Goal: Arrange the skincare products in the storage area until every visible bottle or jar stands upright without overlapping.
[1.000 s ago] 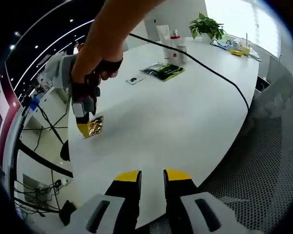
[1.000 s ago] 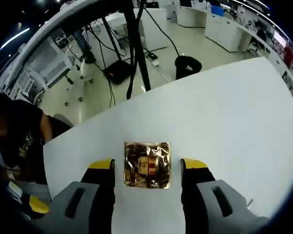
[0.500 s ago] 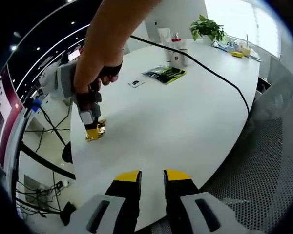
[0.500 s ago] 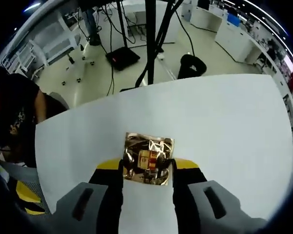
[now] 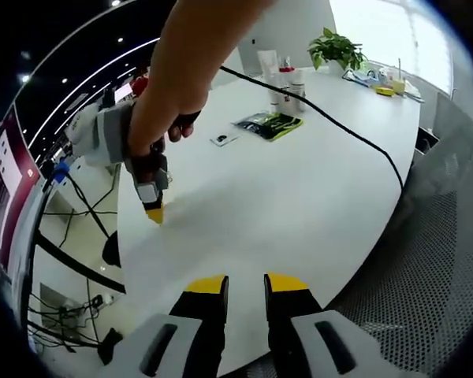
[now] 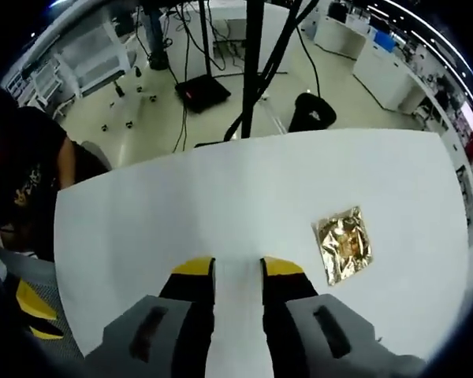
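Several skincare bottles and tubes (image 5: pixel 282 77) stand upright in a cluster at the far end of the white table (image 5: pixel 299 197). A gold foil sachet (image 6: pixel 344 244) lies flat on the table, to the right of my right gripper (image 6: pixel 236 268) and apart from it. That gripper's jaws are shut with only bare table showing in the narrow gap. In the left gripper view a hand holds the right gripper (image 5: pixel 153 211) tip-down over the table's left part. My left gripper (image 5: pixel 247 283) hovers shut over the near table edge, holding nothing.
A green packet (image 5: pixel 270 122) and a small card (image 5: pixel 221 139) lie mid-table. A black cable (image 5: pixel 355 130) runs across the table. A potted plant (image 5: pixel 335 43) stands at the far end. Past the table edge are a person in dark clothes (image 6: pixel 27 181), floor cables and a black bin (image 6: pixel 311 110).
My right gripper's jaws closed from wide open to shut. The gold sachet, first between them, then pinched, now lies free to the right. The left gripper stayed put.
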